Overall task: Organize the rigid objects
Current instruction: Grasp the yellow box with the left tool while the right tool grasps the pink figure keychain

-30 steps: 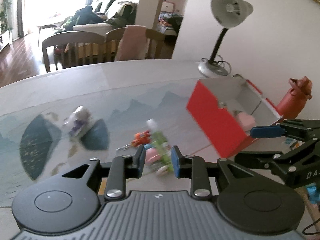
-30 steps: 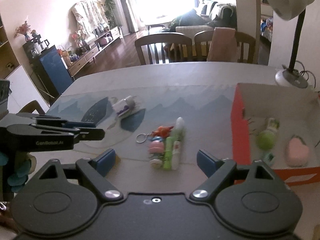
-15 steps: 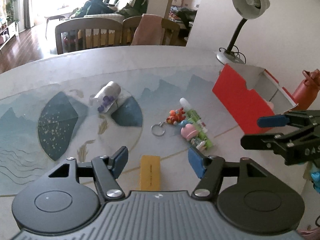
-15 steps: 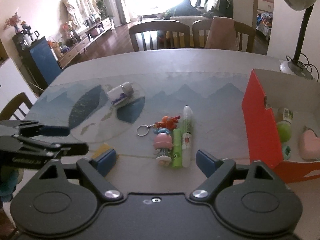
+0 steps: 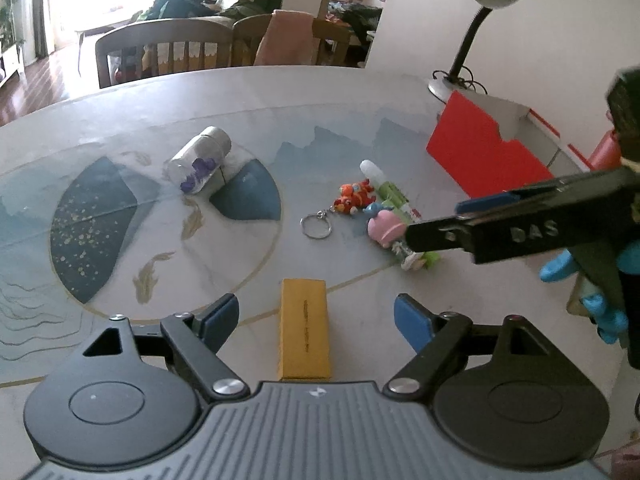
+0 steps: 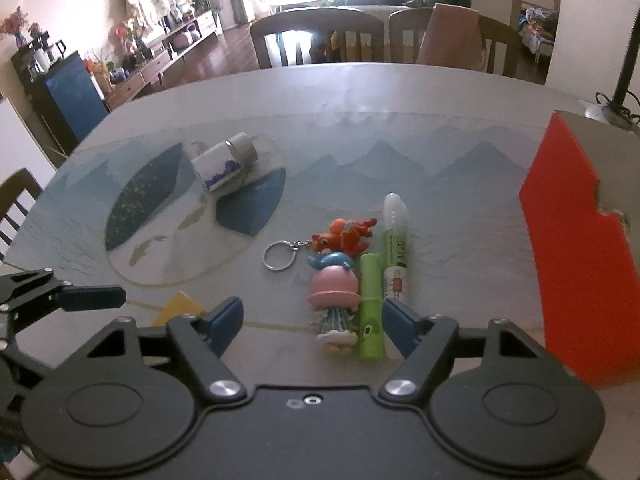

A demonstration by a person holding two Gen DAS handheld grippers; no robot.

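Below, left gripper (image 5: 316,318): jaws opening, pads clear of the yellow rectangular block (image 5: 305,334) lying flat on the table between them. Right gripper (image 6: 312,320): jaws closing, not yet pressing; pink-hatted toy figure (image 6: 334,300) and lime-green tube (image 6: 370,304) lie between them. White-capped green pen (image 6: 395,244) touches the tube's far side. Orange fish keychain (image 6: 344,236) just beyond. Clear cylindrical jar (image 5: 199,159) lies on its side, well apart. Red cardboard box (image 6: 580,272) stands at the right.

Yellow block (image 5: 305,330) flat; toys (image 6: 334,292), jar (image 6: 225,166) lying; red box (image 6: 582,264) upright.
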